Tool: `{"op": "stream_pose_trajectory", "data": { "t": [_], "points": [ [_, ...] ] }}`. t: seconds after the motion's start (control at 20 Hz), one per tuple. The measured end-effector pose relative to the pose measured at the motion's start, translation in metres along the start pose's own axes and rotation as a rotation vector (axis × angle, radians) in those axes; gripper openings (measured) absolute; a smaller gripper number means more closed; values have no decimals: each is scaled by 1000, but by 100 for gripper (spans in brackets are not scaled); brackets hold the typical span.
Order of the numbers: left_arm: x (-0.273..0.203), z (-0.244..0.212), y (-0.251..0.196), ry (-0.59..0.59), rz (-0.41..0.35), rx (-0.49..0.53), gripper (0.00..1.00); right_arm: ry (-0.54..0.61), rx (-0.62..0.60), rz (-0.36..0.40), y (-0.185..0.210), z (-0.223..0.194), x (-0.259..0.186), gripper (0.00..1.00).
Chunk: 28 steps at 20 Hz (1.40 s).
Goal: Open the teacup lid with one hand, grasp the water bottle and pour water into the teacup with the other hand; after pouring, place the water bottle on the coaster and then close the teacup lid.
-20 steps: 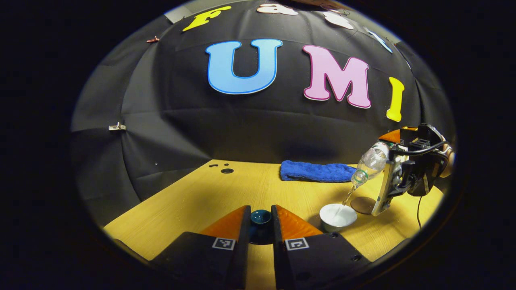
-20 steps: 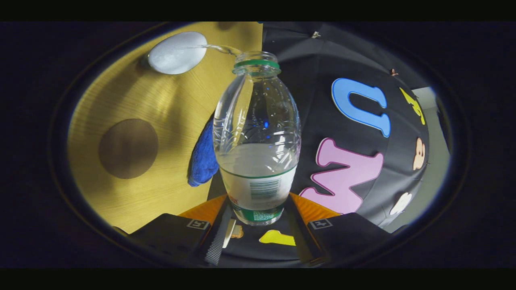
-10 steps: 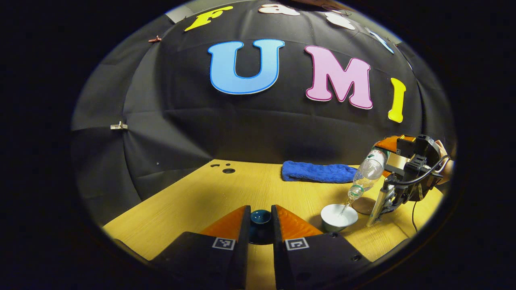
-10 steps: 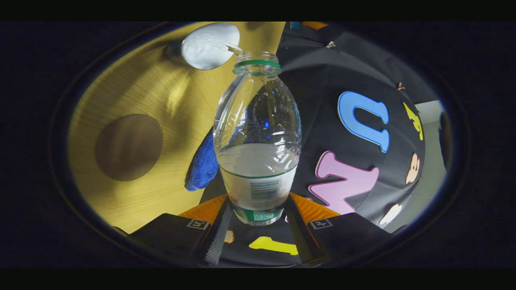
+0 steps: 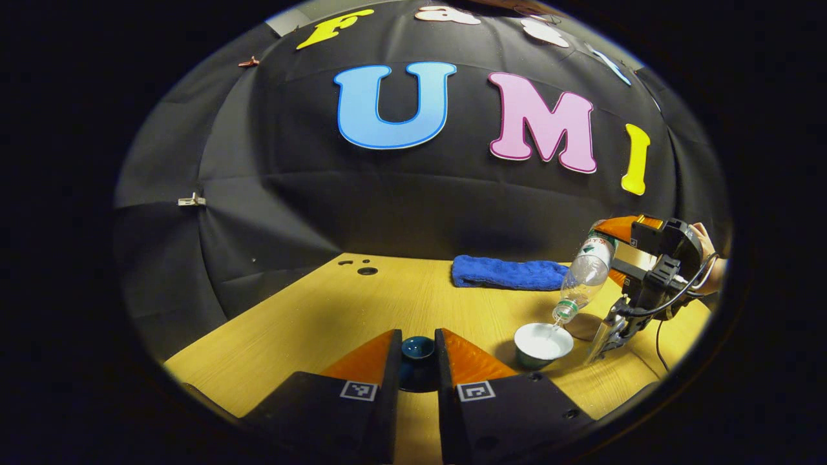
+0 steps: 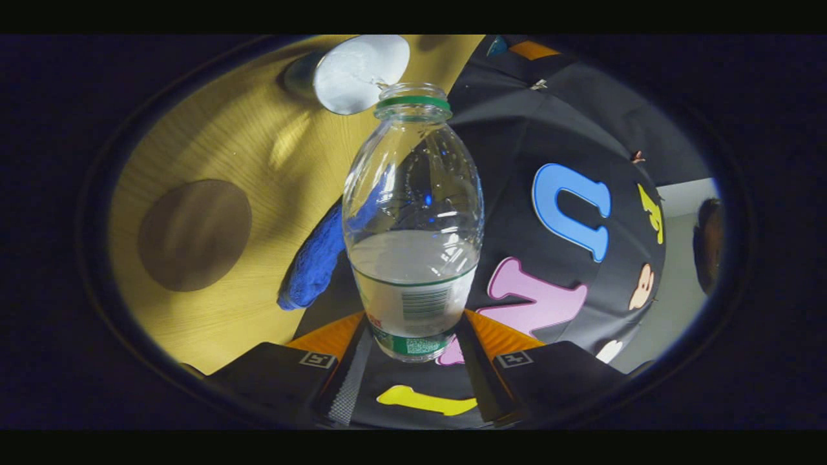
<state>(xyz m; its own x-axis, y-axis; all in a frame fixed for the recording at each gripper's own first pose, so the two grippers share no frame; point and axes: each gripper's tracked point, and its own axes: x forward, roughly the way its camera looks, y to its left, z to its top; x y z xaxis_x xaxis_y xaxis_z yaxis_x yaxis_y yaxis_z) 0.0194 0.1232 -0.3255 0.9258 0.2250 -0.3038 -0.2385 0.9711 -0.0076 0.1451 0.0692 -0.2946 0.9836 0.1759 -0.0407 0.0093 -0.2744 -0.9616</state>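
Left gripper (image 5: 418, 361): the jaws are clenched on the dark teacup lid (image 5: 417, 349), one finger on each side of it, and the lid is held just above the table (image 5: 336, 316).

Right gripper (image 6: 413, 345): the jaws are grasping the clear water bottle (image 6: 413, 226) at its labelled lower body. The bottle is uncapped, partly filled, and tilted mouth-down. In the left gripper view this gripper (image 5: 620, 274) appears at the far right with the bottle (image 5: 583, 274) angled down to the left.

Teacup (image 5: 543, 344): it stands open on the table, right of the left gripper's fingers and directly below the bottle mouth. A thin stream of water runs from the mouth into the cup. In the right gripper view the teacup (image 6: 358, 72) lies just beyond the bottle neck.

Coaster (image 6: 194, 234): a round brown disc lying flat on the table, bare, near the cup. In the left gripper view the coaster (image 5: 585, 326) is partly hidden behind the bottle and right gripper.

Blue towel (image 5: 507, 273): folded, lying along the rear table edge against the booth wall, apart from the cup and coaster.

Holes (image 5: 367, 270): several small dark ones in the table at the far left.
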Motion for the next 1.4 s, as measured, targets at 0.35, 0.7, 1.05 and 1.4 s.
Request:
{"op": "stream_pose_trajectory", "data": {
  "t": [0.35, 0.7, 1.05, 1.4],
  "points": [
    [-2, 0, 2, -5, -1, 9, 27, -35, -76, -128, -29, 8, 4, 74],
    [-4, 1, 4, -5, -6, 7, 30, -84, -134, -241, -56, 14, 9, 74],
    [-6, -1, 7, -3, 0, 4, 30, -110, -150, -273, -62, 16, 12, 74],
    [-7, -2, 6, 1, 2, -1, 31, -104, -131, -248, -59, 15, 13, 74]
  ]
}}
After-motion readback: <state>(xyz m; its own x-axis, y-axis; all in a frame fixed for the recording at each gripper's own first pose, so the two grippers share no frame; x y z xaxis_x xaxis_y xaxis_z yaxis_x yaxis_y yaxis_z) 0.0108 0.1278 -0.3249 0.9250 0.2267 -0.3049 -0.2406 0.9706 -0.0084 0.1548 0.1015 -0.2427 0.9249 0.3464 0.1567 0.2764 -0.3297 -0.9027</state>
